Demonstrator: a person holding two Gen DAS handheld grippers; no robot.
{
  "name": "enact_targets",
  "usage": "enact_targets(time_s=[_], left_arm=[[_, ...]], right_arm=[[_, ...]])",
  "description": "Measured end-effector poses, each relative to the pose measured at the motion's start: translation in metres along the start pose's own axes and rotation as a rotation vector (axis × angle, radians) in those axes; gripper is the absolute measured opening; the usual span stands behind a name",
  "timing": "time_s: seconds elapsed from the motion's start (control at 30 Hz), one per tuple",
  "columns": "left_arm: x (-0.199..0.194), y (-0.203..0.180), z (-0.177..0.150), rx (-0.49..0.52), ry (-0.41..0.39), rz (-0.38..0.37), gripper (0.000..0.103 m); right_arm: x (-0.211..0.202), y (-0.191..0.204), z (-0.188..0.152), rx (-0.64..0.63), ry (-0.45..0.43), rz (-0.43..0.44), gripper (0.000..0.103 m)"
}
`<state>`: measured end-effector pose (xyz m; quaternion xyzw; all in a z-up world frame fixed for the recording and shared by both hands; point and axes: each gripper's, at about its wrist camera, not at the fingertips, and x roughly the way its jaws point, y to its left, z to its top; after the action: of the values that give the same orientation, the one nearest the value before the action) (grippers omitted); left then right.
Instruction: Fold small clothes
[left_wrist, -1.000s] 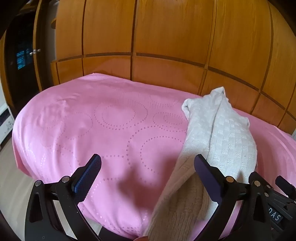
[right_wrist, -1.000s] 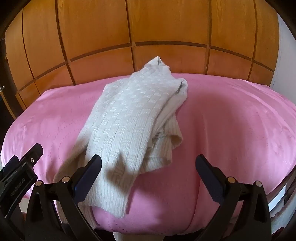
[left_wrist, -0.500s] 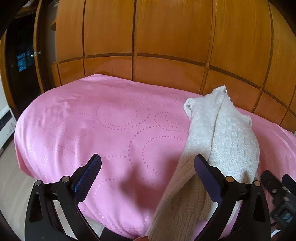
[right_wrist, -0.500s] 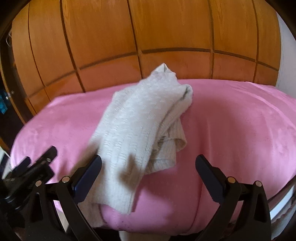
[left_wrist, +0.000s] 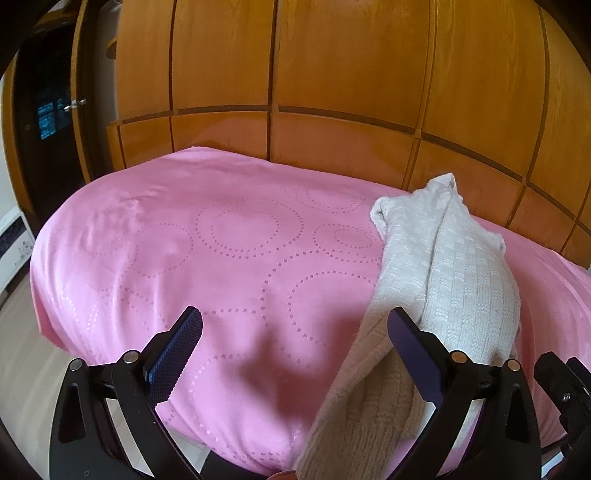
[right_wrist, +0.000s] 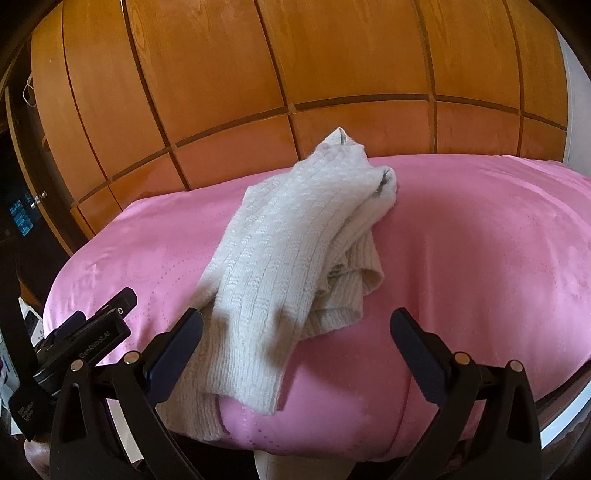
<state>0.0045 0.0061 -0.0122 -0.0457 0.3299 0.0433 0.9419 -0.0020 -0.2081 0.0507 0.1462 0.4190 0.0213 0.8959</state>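
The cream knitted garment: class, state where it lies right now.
The cream knitted garment lies crumpled on the pink bedspread, running from the wooden headboard to the near edge, where it hangs over. It appears right in the left wrist view, centre-left in the right.

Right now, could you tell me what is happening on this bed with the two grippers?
A person holds a two-finger gripper in each hand over a pink bedspread, about to fold a cream knitted garment. The garment lies bunched in a long heap, one end hanging over the near edge of the bed. Both the left gripper and the right gripper are open and hold nothing. The garment lies towards the left gripper's right finger and the right gripper's left finger. No fold has been started yet.
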Motion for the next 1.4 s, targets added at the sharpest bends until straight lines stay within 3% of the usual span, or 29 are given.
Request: enact_targets(time_s=[1.4], left_arm=[[0.01, 0.0, 0.0, 0.007, 0.035, 0.002, 0.099]], right_arm=[[0.015, -0.024, 0.005, 0.085, 0.044, -0.027, 0.101]])
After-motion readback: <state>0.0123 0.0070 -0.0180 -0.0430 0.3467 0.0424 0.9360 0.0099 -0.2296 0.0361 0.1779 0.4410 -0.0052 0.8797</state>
